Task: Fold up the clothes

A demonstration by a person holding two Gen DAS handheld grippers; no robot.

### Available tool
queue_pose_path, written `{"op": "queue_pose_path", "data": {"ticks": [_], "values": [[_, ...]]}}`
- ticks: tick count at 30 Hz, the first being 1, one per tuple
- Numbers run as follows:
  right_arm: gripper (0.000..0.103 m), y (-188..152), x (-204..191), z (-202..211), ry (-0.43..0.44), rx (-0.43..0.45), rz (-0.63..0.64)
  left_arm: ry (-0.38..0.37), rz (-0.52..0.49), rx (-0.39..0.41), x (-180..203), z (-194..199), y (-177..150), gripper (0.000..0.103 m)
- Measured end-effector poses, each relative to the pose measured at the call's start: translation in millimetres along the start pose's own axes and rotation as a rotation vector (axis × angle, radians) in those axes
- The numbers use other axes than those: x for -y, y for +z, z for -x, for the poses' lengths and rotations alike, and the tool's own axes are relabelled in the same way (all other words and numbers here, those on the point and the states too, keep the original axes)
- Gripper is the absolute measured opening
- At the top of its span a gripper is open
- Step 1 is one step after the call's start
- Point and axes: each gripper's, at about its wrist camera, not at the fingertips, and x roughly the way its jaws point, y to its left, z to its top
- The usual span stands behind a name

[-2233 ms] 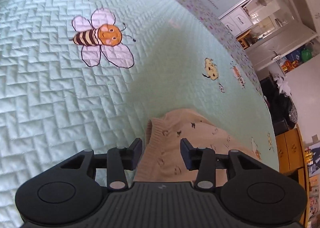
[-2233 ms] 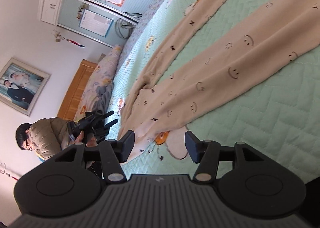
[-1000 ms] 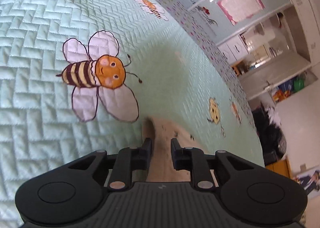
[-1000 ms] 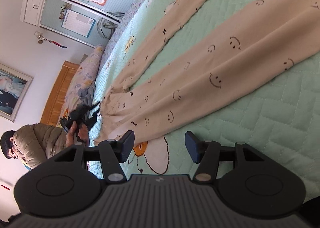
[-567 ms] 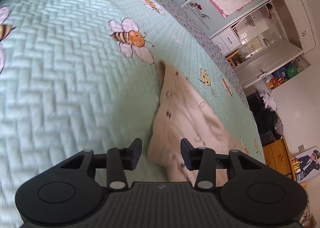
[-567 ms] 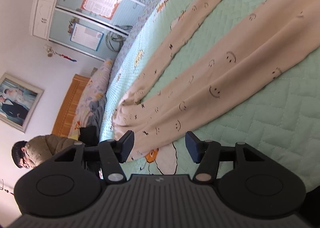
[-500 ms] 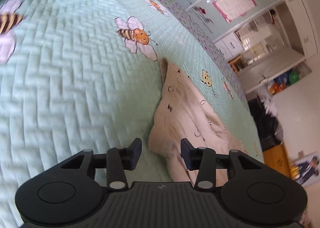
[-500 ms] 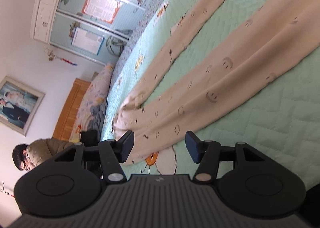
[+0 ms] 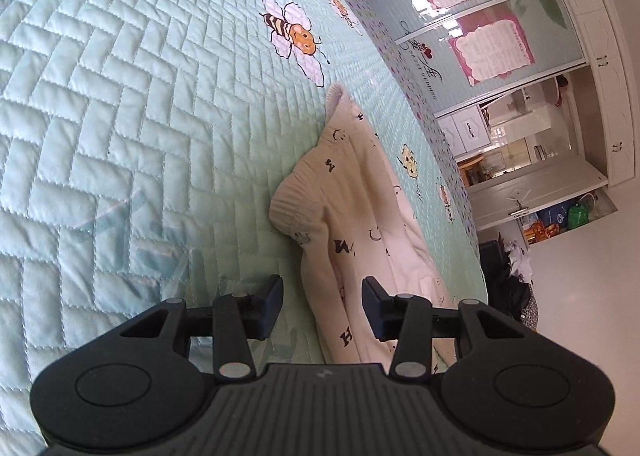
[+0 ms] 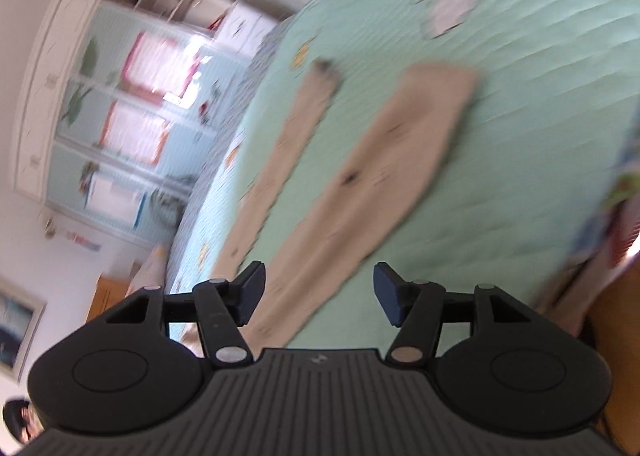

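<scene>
Hovering fingers, left: your left gripper (image 9: 322,306) hangs with its jaws spread wide, pinching nothing; the cream fabric lies on the bed beyond the gap, apparently not touched.
Fingers, right: your right gripper (image 10: 318,296) is also spread and empty, pointing down the garment from above. This view is smeared with motion blur, so fine detail is lost.
Garment: the cream trousers (image 9: 360,224), printed with small smiley faces and letters, lie on the bed. At your left gripper, a ribbed end (image 9: 294,204) is bunched and partly doubled over on itself. From your right gripper, two long legs (image 10: 360,176) stretch away side by side, apart, flat on the cover.
Surface: a mint quilted bedspread (image 9: 120,116) with a cartoon bee (image 9: 294,36) just beyond the ribbed end.
Why so: judging by the spread jaws at opposite ends, each hand looks ready to take an edge.
Fold state: legs lie unfolded lengthwise.
Background: wardrobe doors (image 9: 480,16) behind.
</scene>
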Motion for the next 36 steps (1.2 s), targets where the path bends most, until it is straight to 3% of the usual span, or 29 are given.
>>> {"op": "queue_pose_path", "data": {"ticks": [8,18,19,20,21,22,24,26,36], "values": [[0.066,22.2,39.5,-21.0,0.068,0.034,-0.128,0.006,0.029,0.008,-1.3,-1.7,-4.7,0.048],[0.064,43.9,40.9,-40.0,0.126,0.095,-0.16,0.011,0.007,0.0,10.1,-13.2,-11.3,0.048],[0.061,44.4,38.2,-39.5,0.127,0.105,-0.146,0.008,0.005,-0.001,11.4,-14.8,-12.2,0.046],[0.049,44.4,35.1,-40.5,0.113,0.104,-0.124,0.004,0.003,-0.003,12.5,-16.3,-12.9,0.043],[0.038,44.3,32.0,-42.1,0.095,0.099,-0.098,0.0,-0.001,-0.008,13.4,-18.0,-13.7,0.033],[0.033,44.2,28.8,-43.7,0.076,0.094,-0.072,-0.002,-0.006,-0.017,14.2,-20.0,-14.4,0.023],[0.018,42.1,23.3,-47.4,0.03,0.081,-0.024,0.015,-0.017,-0.031,15.3,-23.4,-15.9,0.012],[0.009,39.3,20.7,-48.8,0.015,0.071,-0.008,0.026,-0.015,-0.037,15.0,-25.5,-15.8,0.009],[0.005,39.3,1.6,-37.4,-0.002,0.087,0.064,-0.002,0.007,0.018,18.9,-4.5,-11.8,0.004]]}}
